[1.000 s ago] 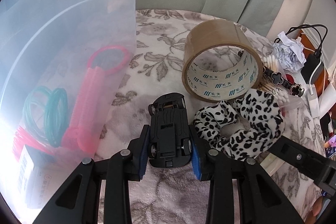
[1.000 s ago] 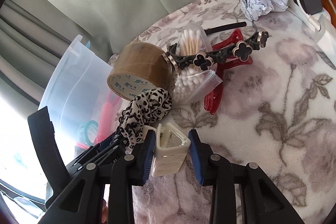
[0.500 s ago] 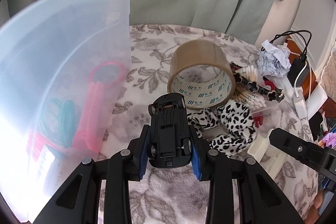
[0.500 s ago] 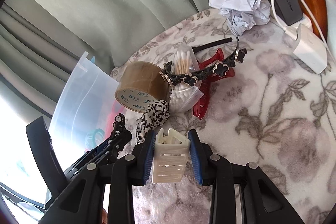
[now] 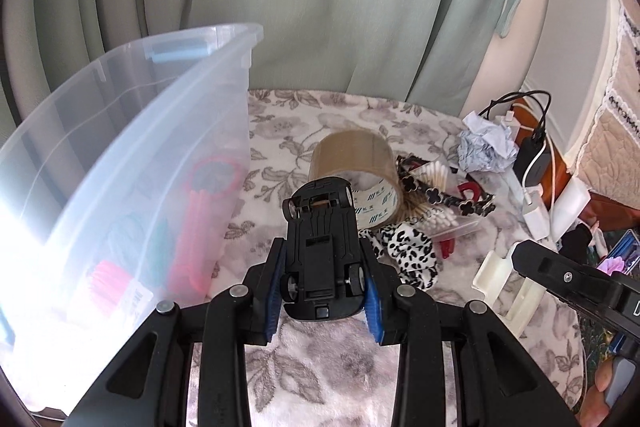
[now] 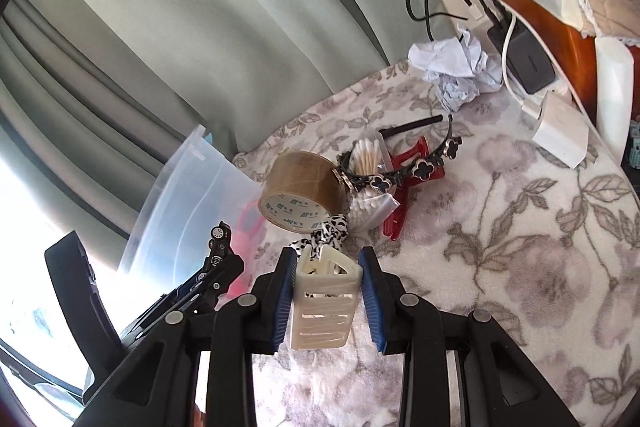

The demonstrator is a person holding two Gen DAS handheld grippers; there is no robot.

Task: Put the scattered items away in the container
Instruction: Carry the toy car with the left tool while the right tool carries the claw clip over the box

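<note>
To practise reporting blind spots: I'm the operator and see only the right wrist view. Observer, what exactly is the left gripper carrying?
Observer: The left gripper is shut on a black toy car, its underside facing the camera.
Operator: My right gripper has the cream hair clip. Is anything in the container?
Observer: Yes. Through the clear container wall I see a pink mirror-shaped item and teal rings.

Your right hand-held gripper (image 6: 327,301) grips a cream hair claw (image 6: 323,301) between its blue pads (image 6: 282,301). Ahead on the floral desk (image 6: 540,267) lies a roll of brown tape (image 6: 300,195), with a leopard scrunchie (image 6: 324,233) touching it. At left, your left hand-held gripper (image 6: 218,267) carries a black toy car (image 6: 218,247) beside the clear container (image 6: 188,203)
</note>
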